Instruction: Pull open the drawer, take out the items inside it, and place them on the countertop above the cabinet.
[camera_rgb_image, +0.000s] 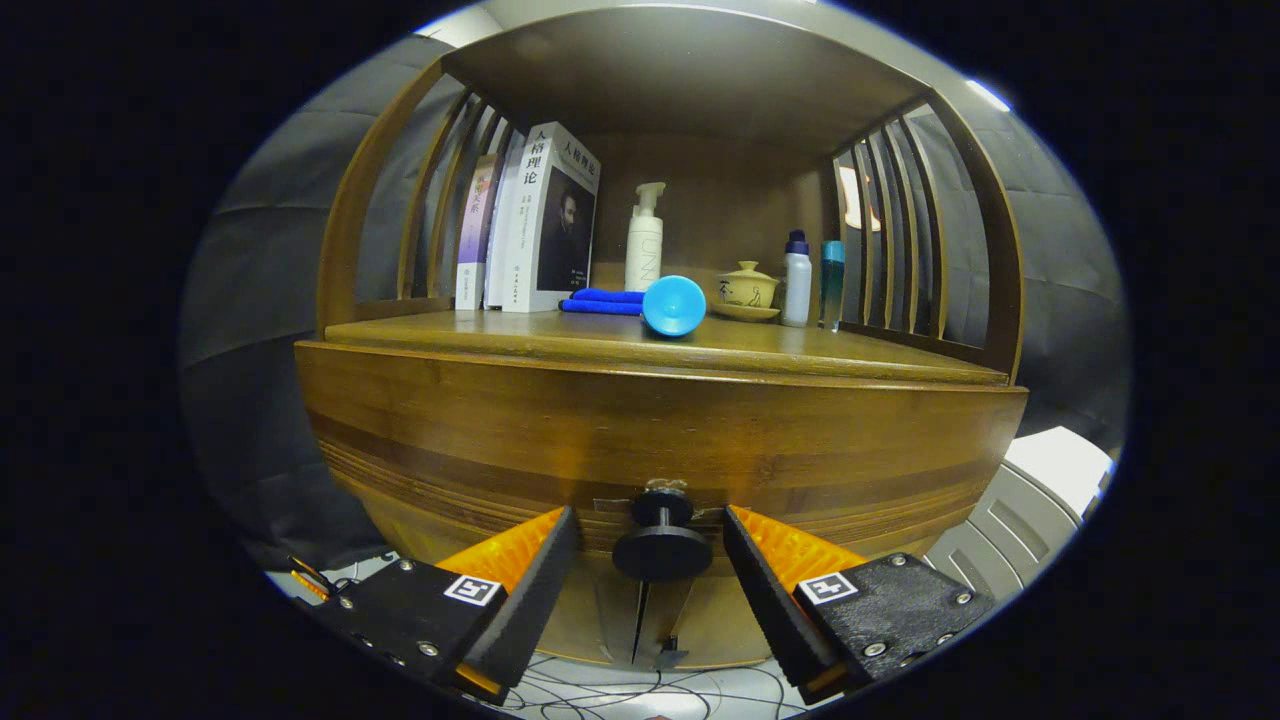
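Gripper view had the wooden cabinet (660, 420) up close, grey cloth walls around it. Its countertop (760, 345) held books (545, 220), a pump bottle (645, 238), a blue cup (673, 305) on its side and a teapot (747, 290). The drawer (500, 480) looked closed, its lower front cut off. The gripper (650, 540) sat spread, knob (662, 548) between the fingers, untouched.
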